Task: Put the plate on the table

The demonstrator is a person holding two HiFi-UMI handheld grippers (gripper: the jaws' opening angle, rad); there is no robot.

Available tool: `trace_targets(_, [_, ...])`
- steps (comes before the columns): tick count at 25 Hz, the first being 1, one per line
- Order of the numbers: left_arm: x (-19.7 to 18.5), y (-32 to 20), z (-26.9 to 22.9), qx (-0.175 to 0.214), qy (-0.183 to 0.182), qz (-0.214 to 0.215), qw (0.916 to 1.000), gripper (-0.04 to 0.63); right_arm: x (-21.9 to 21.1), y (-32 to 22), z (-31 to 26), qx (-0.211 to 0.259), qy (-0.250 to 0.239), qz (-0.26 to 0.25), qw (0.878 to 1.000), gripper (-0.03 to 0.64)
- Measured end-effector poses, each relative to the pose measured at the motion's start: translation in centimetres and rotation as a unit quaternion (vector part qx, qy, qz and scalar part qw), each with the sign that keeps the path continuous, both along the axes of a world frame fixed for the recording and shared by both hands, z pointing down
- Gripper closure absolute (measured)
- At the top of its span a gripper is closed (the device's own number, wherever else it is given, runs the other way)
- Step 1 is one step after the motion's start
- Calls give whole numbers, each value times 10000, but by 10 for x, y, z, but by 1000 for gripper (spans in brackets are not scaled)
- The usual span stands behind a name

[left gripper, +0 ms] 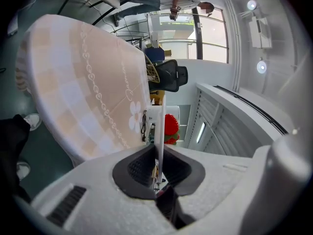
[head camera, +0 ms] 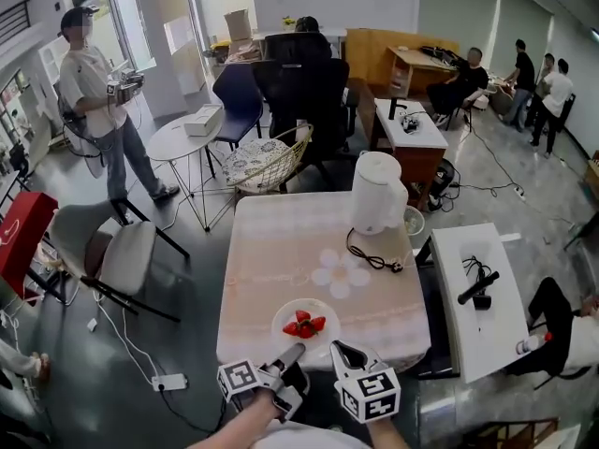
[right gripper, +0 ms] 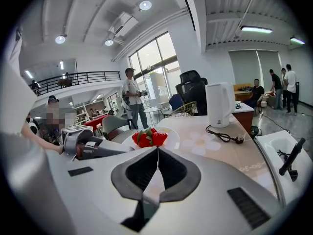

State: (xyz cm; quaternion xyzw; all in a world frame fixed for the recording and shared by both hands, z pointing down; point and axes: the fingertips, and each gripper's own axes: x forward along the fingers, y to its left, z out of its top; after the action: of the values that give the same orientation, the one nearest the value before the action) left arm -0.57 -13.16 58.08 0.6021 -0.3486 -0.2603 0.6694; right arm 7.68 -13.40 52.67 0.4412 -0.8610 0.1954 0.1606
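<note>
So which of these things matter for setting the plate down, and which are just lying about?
Part of the job: plate of strawberries, pinched at its rim by the left gripper; right gripper, jaws together beside it; table.
Just lying about: white kettle, black cord with plug, black device on the side table.

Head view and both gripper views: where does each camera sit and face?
Head view: on the person's head, looking down at the table; left gripper, right gripper and a forearm show.
Left gripper view: on that gripper, along jaws shut on the plate.
Right gripper view: along its shut jaws, toward the kettle.
All share the strawberries.
</note>
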Motion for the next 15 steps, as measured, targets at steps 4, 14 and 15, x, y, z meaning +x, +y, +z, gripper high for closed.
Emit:
trace_targets(4, [-8,-21,9,19,-40,194,9998,569,-9,-22,4,-87,24,77,9999,612])
trace_targets(14, [-19,-63,39,-119,-133,729,9972,569,-26,-66,17,-205,83,321,9992,612])
trace_targets(15, [-19,-66,42,-131,-127,774,9968,569,-26,-69,18,-220,85,358,9991,612])
